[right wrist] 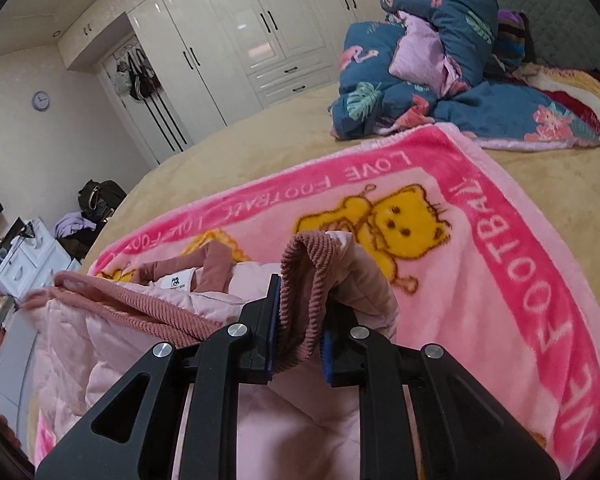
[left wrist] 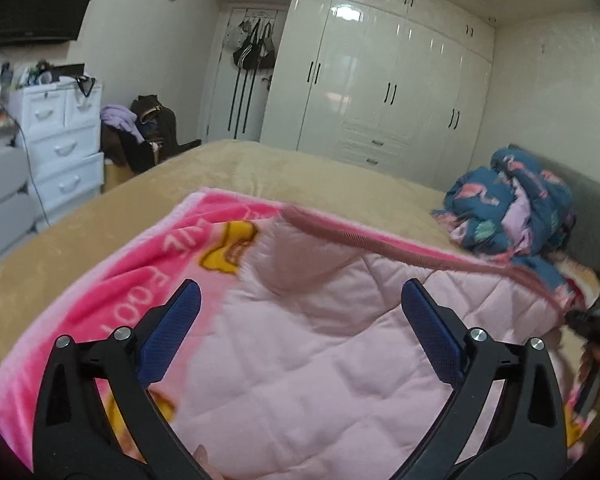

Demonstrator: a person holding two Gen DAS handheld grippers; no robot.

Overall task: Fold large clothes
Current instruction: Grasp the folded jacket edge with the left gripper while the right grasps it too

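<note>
1. A bed with a tan cover fills the room's middle.
2. A pink bear-print blanket lies spread on it.
3. A pale pink quilted jacket lies on the blanket's near side.
4. The left gripper hovers above the jacket, fingers wide and empty.
5. The right gripper has its fingers clamped on the jacket's ribbed cuff.

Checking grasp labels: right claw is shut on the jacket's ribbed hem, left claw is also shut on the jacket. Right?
Not quite. The left claw is open, its pads clear of the pink jacket, as the left wrist view shows. The right claw is indeed shut on the ribbed hem.
</note>
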